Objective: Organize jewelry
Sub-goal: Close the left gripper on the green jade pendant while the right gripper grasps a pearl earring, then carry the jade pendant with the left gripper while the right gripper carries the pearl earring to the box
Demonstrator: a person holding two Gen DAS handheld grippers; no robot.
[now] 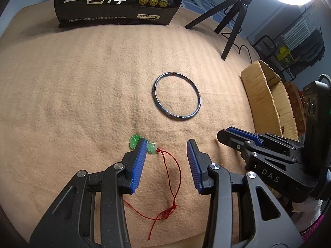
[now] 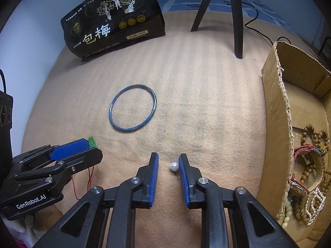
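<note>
A green jade pendant [image 1: 134, 141] on a red cord [image 1: 171, 177] lies on the tan cloth. My left gripper [image 1: 166, 146] is open over it, with the pendant by the left fingertip and the cord between the jaws. A blue bangle [image 1: 176, 96] lies farther out; it also shows in the right wrist view [image 2: 132, 108]. My right gripper [image 2: 168, 159] is open, low over the cloth, with a white pearl earring [image 2: 174, 167] between its fingertips, close to the right pad. The right gripper shows in the left wrist view [image 1: 244, 137], and the left gripper shows in the right wrist view [image 2: 82, 145].
A cardboard box [image 2: 275, 107] at the right holds bead bracelets, a watch and pearl strings [image 2: 308, 177]. A black snack bag [image 2: 111, 18] stands at the back. Black tripod legs [image 2: 238, 20] and a cable stand at the back right.
</note>
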